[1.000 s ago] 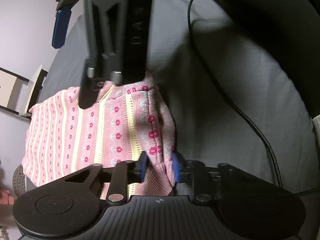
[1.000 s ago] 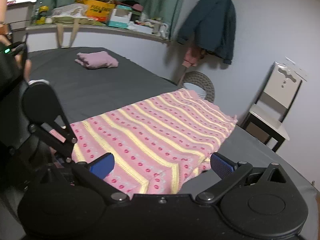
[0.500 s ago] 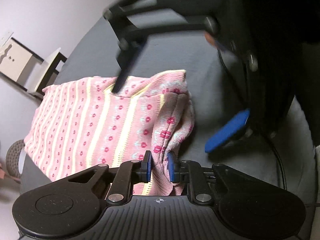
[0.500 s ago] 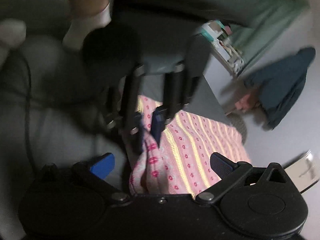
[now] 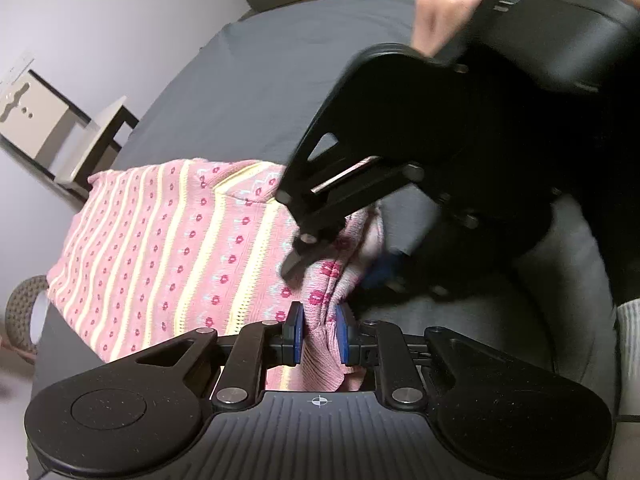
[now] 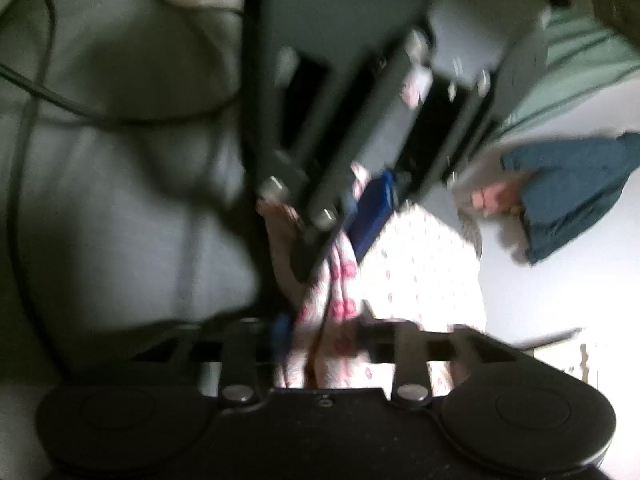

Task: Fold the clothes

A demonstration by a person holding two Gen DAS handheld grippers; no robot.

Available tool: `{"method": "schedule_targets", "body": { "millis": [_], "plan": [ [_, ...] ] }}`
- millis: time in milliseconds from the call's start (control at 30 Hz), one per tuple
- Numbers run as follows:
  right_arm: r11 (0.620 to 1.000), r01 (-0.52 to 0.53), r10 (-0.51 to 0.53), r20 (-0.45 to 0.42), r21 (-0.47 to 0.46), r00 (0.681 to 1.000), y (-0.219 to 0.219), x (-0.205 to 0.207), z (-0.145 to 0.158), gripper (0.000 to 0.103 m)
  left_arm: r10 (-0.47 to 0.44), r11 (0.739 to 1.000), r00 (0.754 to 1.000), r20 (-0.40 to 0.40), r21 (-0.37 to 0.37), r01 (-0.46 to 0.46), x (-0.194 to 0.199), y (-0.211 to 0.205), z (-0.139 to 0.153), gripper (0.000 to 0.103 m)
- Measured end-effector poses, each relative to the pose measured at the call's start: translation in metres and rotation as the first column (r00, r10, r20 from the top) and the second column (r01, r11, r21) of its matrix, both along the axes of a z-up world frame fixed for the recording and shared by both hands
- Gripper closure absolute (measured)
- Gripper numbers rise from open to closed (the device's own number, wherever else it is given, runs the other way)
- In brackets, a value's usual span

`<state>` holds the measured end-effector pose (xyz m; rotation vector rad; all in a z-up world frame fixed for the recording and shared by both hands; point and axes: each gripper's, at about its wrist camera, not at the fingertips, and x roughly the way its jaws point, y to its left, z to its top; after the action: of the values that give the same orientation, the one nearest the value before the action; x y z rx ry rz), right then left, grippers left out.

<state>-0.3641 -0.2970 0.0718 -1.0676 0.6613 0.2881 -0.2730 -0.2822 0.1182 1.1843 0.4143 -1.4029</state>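
A pink knitted garment point(image 5: 160, 248) with yellow stripes and red flowers lies flat on the dark grey bed point(image 5: 260, 80). Its near corner is bunched up and lifted. My left gripper point(image 5: 318, 332) is shut on that bunched corner, with fabric squeezed between its blue pads. My right gripper point(image 5: 336, 268) comes in from the upper right, just above the left one, with its fingers on either side of the same fold. The right wrist view is blurred. There the right gripper point(image 6: 320, 334) has its fingers drawn close with pink fabric point(image 6: 420, 272) between them, and the left gripper point(image 6: 340, 236) hangs just ahead.
A hand point(image 5: 440, 12) holds the right tool at the top. A chair point(image 5: 80, 140) and a woven basket point(image 5: 24, 312) stand beside the bed's left edge. A black cable point(image 6: 24, 120) runs over grey bedding on the left. A blue jacket point(image 6: 568, 192) hangs on the wall.
The right gripper swung down from over the garment to the corner held by the left gripper, and its fingers went from wide open to close around the fabric. The left kept its hold.
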Motion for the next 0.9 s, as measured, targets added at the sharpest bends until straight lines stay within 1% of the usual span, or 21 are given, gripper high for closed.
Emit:
{"method": "schedule_targets", "body": {
  "millis": [33, 67, 100, 133, 167, 200, 233, 267, 400, 467, 500, 533, 567, 600, 633, 700, 767, 800, 833, 867, 900],
  "plan": [
    [0.999, 0.004, -0.004, -0.006, 0.035, 1.000, -0.002, 0.001, 0.005, 0.082, -0.005, 1.000, 1.000, 0.011, 0.004, 0.005, 0.000, -0.002, 0.000, 0.086],
    [0.998, 0.008, -0.008, -0.011, 0.070, 1.000, -0.004, 0.002, 0.010, 0.084, -0.010, 1.000, 1.000, 0.026, 0.011, 0.009, -0.001, -0.002, 0.000, 0.082],
    [0.995, 0.015, -0.014, -0.006, 0.095, 1.000, -0.006, 0.002, 0.014, 0.084, -0.018, 1.000, 0.999, 0.045, 0.022, 0.017, -0.004, -0.002, -0.002, 0.067],
    [0.993, 0.021, -0.021, 0.000, 0.120, 1.000, -0.008, 0.003, 0.018, 0.084, -0.032, 0.999, 0.997, 0.070, 0.027, 0.030, -0.007, -0.003, -0.003, 0.057],
    [0.990, 0.026, -0.028, 0.009, 0.142, 1.000, -0.011, 0.004, 0.022, 0.084, -0.049, 0.999, 0.994, 0.099, 0.019, 0.047, -0.012, 0.000, -0.003, 0.035],
    [0.986, 0.032, -0.035, 0.017, 0.165, 0.999, -0.013, 0.004, 0.026, 0.084, -0.073, 0.997, 0.988, 0.135, -0.004, 0.074, -0.017, 0.004, -0.004, 0.019],
    [0.981, 0.043, -0.047, 0.018, 0.192, 0.999, -0.016, 0.005, 0.030, 0.084, -0.093, 0.995, 0.981, 0.168, -0.029, 0.099, -0.022, 0.008, -0.005, 0.016],
    [0.973, 0.052, -0.058, 0.017, 0.225, 0.998, -0.021, 0.004, 0.034, 0.084, -0.112, 0.991, 0.974, 0.197, -0.045, 0.123, -0.025, 0.010, -0.005, 0.015],
    [0.941, 0.088, -0.099, 0.017, 0.328, 0.995, -0.035, 0.005, 0.047, 0.083, -0.132, 0.988, 0.948, 0.290, -0.038, 0.149, -0.028, 0.006, -0.013, 0.015],
    [0.928, 0.104, -0.118, 0.016, 0.359, 0.993, -0.041, 0.007, 0.051, 0.084, -0.129, 0.988, 0.930, 0.343, -0.036, 0.151, -0.028, 0.005, -0.016, 0.016],
    [0.921, 0.112, -0.127, 0.016, 0.373, 0.992, -0.044, 0.008, 0.052, 0.083, -0.132, 0.988, 0.925, 0.356, -0.030, 0.153, -0.028, 0.005, -0.017, 0.022],
    [0.918, 0.115, -0.130, 0.014, 0.380, 0.991, -0.048, 0.009, 0.053, 0.083, -0.137, 0.988, 0.923, 0.359, -0.020, 0.154, -0.028, 0.003, -0.017, 0.031],
    [0.915, 0.116, -0.130, 0.012, 0.387, 0.991, -0.051, 0.010, 0.052, 0.083, -0.141, 0.988, 0.923, 0.359, -0.009, 0.155, -0.028, 0.001, -0.017, 0.050],
    [0.912, 0.117, -0.132, 0.011, 0.393, 0.991, -0.052, 0.010, 0.053, 0.083, -0.146, 0.988, 0.921, 0.361, -0.001, 0.157, -0.027, 0.000, -0.018, 0.063],
    [0.910, 0.118, -0.133, 0.010, 0.398, 0.991, -0.054, 0.010, 0.054, 0.083, -0.151, 0.987, 0.919, 0.364, 0.007, 0.159, -0.027, -0.001, -0.018, 0.069],
    [0.911, 0.113, -0.127, 0.009, 0.397, 0.992, -0.053, 0.010, 0.054, 0.083, -0.137, 0.990, 0.926, 0.351, 0.007, 0.144, -0.021, -0.008, -0.016, 0.088],
    [0.916, 0.106, -0.123, 0.020, 0.388, 0.992, -0.049, 0.010, 0.053, 0.083, -0.114, 0.993, 0.934, 0.340, 0.001, 0.121, -0.017, -0.009, -0.014, 0.089],
    [0.919, 0.102, -0.121, 0.024, 0.381, 0.992, -0.048, 0.009, 0.052, 0.079, -0.108, 0.993, 0.935, 0.339, -0.004, 0.116, -0.016, -0.009, -0.013, 0.090],
    [0.927, 0.101, -0.119, 0.028, 0.362, 0.993, -0.045, 0.005, 0.048, 0.072, -0.094, 0.995, 0.938, 0.333, -0.012, 0.104, -0.014, -0.009, -0.011, 0.090],
    [0.936, 0.100, -0.117, 0.031, 0.337, 0.993, -0.044, 0.005, 0.045, 0.051, -0.079, 0.996, 0.942, 0.326, -0.020, 0.091, -0.012, -0.009, -0.009, 0.090],
    [0.948, 0.092, -0.113, 0.051, 0.303, 0.992, -0.041, 0.004, 0.040, 0.035, -0.064, 0.997, 0.946, 0.318, -0.029, 0.078, -0.010, -0.010, -0.007, 0.090]
  ]
}}
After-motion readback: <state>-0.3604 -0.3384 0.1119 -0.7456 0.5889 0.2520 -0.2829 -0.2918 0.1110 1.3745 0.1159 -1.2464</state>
